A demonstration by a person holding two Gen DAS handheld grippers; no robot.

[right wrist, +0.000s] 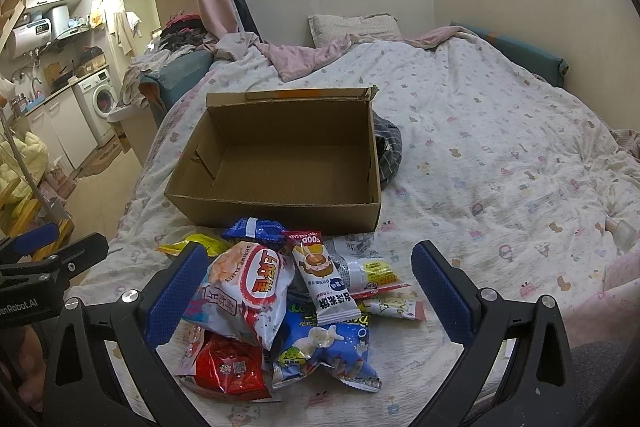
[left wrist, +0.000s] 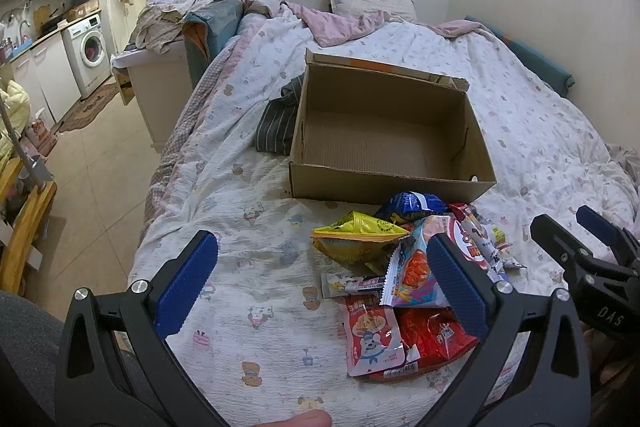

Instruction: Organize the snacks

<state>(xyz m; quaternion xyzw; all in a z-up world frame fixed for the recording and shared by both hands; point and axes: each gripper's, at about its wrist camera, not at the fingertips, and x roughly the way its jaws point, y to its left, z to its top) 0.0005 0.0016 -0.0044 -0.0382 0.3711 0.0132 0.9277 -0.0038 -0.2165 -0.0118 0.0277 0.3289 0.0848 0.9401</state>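
The bed (right wrist: 500,131), under a white quilt printed with small cartoon animals, carries everything; an open cardboard box (right wrist: 280,163) sits on it with nothing inside, and serves as the landmark here; behind the box a pillow (right wrist: 352,25) lies against the wall, and a dark striped cloth (right wrist: 390,155) is tucked against the box's side; in front of the box, close to its near wall, lies the pile of snacks (right wrist: 288,307), packets overlapping one another; within the pile a white and red shrimp-flakes bag (right wrist: 250,291) lies on top, a blue and white bag (right wrist: 324,347) at the edge farthest from the box, a red packet (right wrist: 228,371) beside that, a yellow packet (left wrist: 360,239) and a dark blue packet (left wrist: 412,205) nearest the box; the left hand-held gripper (left wrist: 324,283) hovers in front of the box with its blue pads spread wide, holding nothing, its right pad over the pile's edge; the right hand-held gripper (right wrist: 306,291) is likewise released, its pads spread either side of the pile.
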